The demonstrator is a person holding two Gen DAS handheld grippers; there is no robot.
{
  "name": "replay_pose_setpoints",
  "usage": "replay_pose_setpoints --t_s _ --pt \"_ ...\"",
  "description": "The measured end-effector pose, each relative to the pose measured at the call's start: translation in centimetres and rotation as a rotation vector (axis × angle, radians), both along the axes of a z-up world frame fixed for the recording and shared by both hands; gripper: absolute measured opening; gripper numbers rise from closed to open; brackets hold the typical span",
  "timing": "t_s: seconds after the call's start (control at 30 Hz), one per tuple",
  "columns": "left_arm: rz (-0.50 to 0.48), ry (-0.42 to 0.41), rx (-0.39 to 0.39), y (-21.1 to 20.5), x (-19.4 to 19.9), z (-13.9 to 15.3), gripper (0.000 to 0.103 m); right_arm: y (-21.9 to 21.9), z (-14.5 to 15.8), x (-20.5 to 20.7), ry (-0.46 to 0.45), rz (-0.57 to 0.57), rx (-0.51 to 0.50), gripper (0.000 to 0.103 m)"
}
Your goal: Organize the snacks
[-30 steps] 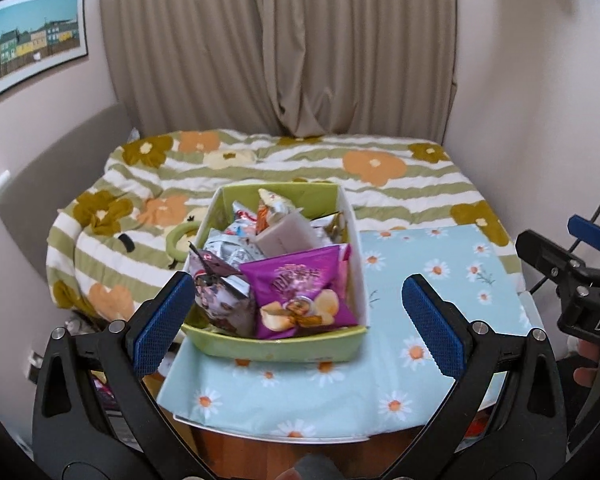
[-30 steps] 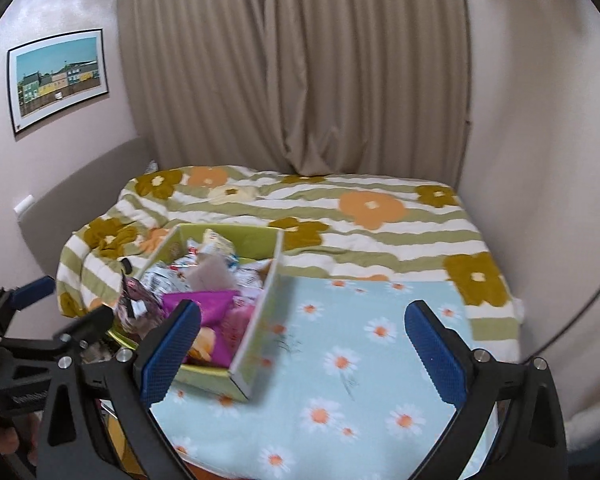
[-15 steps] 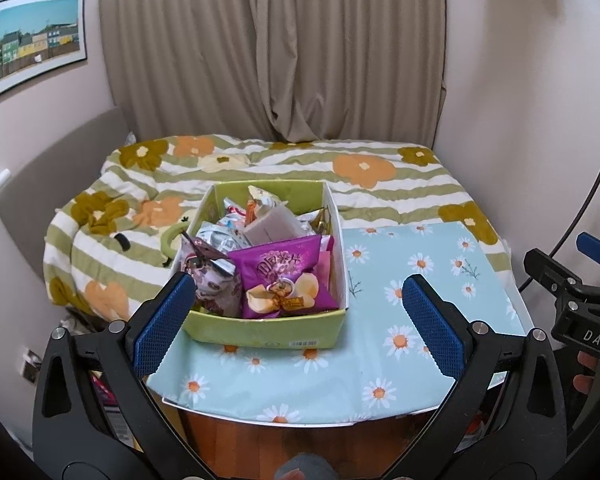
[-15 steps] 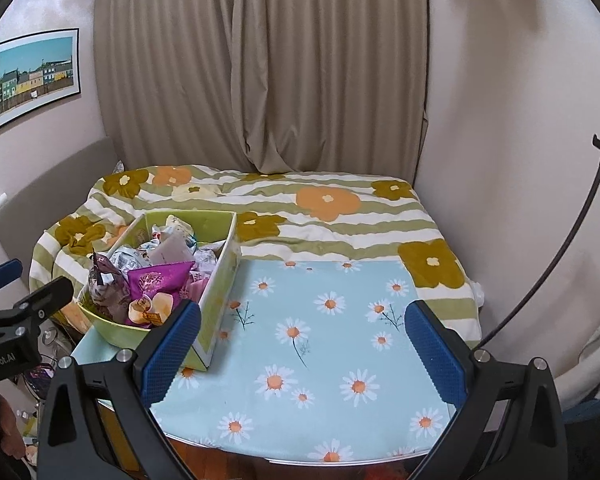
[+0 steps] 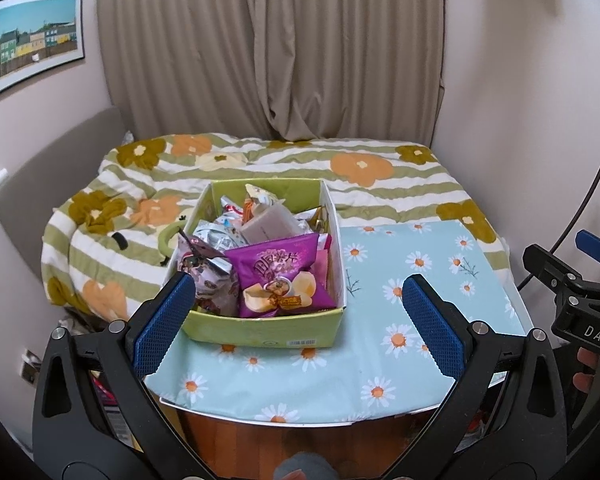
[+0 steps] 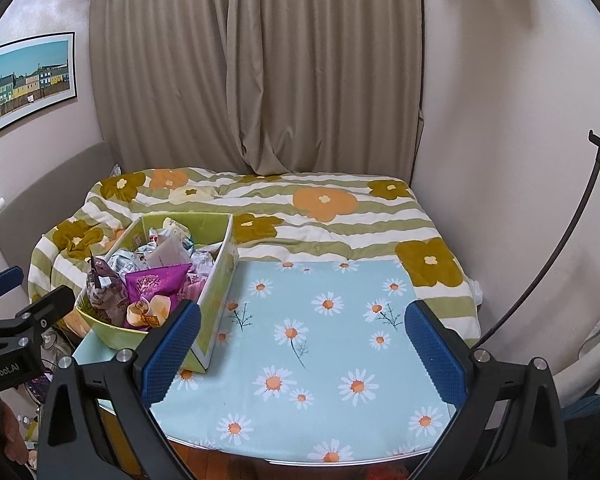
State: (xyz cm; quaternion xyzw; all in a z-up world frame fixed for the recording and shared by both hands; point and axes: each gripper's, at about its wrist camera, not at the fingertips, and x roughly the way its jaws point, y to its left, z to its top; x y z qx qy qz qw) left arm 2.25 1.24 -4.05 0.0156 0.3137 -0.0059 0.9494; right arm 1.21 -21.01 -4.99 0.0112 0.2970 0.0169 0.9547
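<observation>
Both grippers hang level in front of the table's near edge, pointing toward the bed, and neither touches anything. The left gripper [image 5: 300, 320] has its jaws spread wide, blue pads framing the near end of the green snack box [image 5: 260, 330]. The right gripper [image 6: 302, 354] is just as wide, with only bare daisy-print tablecloth [image 6: 320, 360] between its pads.

The snack box sits at the table's left edge, reaching back to the far edge, heaped with packets: a purple chip bag [image 5: 282, 276] at the near end, a pink-patterned bag [image 5: 208, 280] beside it on the left, and silver and white wrappers [image 5: 220, 236] behind.

The left wrist view shows the box's near wall with its barcode label, and the right gripper at the right margin with fingertips [image 5: 584, 376] of the holding hand below it. The right wrist view shows the box's long right wall, the wide empty stretch of cloth, and the left gripper at its left margin.
</observation>
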Motion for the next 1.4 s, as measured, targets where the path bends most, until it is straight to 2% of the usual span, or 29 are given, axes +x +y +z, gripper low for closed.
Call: replay_pose_setpoints --t_s 1.4 --pt "0.008 -0.008 0.005 -0.05 0.91 -0.16 0.102 -0.32 -0.57 0.84 0.005 -0.012 0.002 0.102"
